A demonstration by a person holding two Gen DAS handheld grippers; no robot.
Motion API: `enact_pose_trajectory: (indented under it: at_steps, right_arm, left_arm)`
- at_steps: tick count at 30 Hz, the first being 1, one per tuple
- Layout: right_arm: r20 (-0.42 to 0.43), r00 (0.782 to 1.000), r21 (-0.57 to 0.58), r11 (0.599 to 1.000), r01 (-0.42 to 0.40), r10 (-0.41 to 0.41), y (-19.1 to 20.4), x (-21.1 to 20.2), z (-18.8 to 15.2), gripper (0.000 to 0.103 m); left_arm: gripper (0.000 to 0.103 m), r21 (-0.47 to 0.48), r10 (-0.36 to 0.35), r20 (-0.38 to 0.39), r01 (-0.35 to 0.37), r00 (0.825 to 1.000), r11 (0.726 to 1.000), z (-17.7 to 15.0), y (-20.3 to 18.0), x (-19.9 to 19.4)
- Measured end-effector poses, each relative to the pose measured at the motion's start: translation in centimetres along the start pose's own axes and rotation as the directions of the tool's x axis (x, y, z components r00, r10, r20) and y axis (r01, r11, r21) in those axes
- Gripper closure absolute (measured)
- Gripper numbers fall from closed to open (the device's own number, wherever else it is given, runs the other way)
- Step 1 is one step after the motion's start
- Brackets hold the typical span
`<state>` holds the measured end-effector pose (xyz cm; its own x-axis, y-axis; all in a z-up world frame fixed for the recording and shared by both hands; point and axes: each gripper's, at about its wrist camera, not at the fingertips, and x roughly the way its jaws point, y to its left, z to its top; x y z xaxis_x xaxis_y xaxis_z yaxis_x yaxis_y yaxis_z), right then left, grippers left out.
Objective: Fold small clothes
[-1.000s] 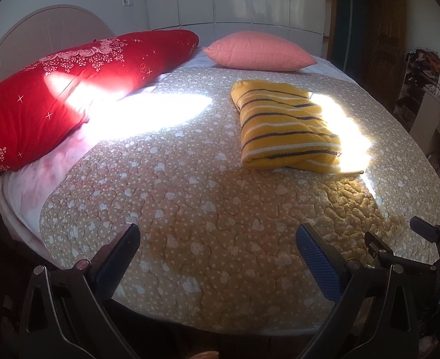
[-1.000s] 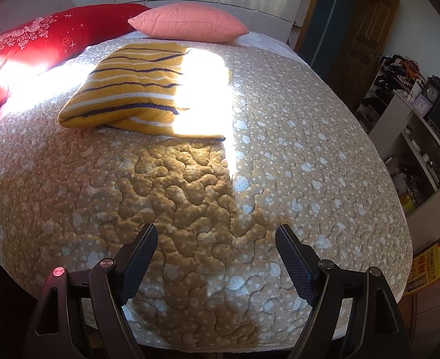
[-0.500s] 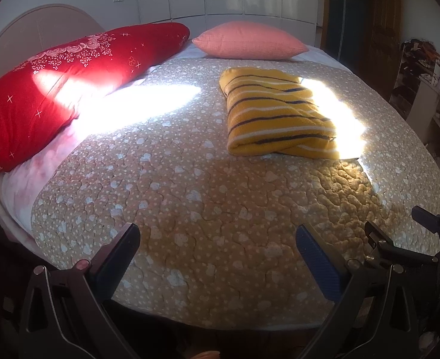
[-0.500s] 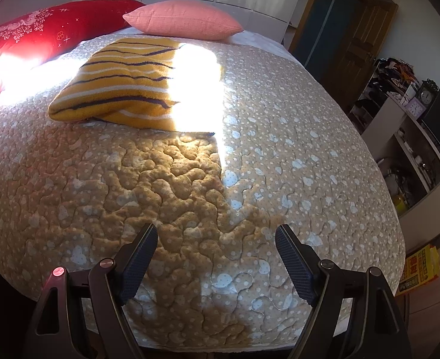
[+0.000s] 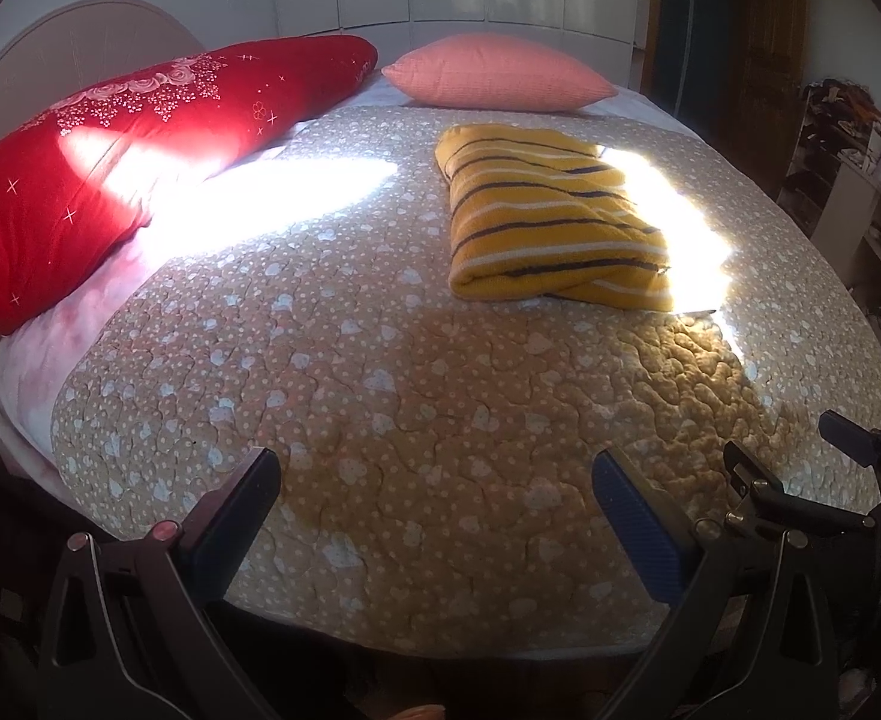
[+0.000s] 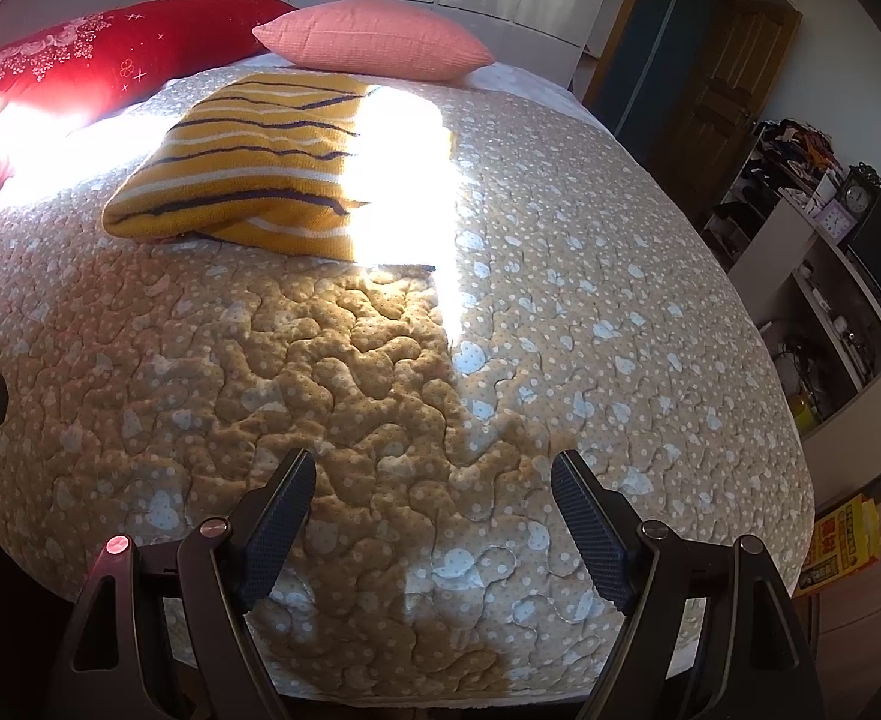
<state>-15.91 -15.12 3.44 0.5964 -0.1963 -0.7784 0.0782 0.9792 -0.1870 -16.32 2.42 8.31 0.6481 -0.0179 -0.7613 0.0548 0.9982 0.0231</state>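
Observation:
A folded yellow garment with dark and white stripes lies on the beige quilted bed, far from both grippers; it also shows in the right wrist view, partly washed out by a sun patch. My left gripper is open and empty above the bed's near edge. My right gripper is open and empty, also near the front edge. Part of the right gripper shows at the lower right of the left wrist view.
A long red pillow lies along the bed's left side and a pink pillow at the head. Shelves with clutter and a wooden door stand to the right. A yellow box sits on the floor.
Both grippers have drawn back slightly from the garment and shifted view; the garment lies still. Both stay open.

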Motion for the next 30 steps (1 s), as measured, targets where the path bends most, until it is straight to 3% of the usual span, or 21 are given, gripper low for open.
enact_pose_trajectory:
  at_steps: [30]
  right_arm:
    - [-0.013, 1.000, -0.002, 1.000, -0.022, 0.022, 0.4, 0.6, 0.1, 0.019]
  left_arm:
    - [0.000, -0.033, -0.036, -0.056, 0.034, 0.998, 0.999, -0.4, 0.3, 1.7]
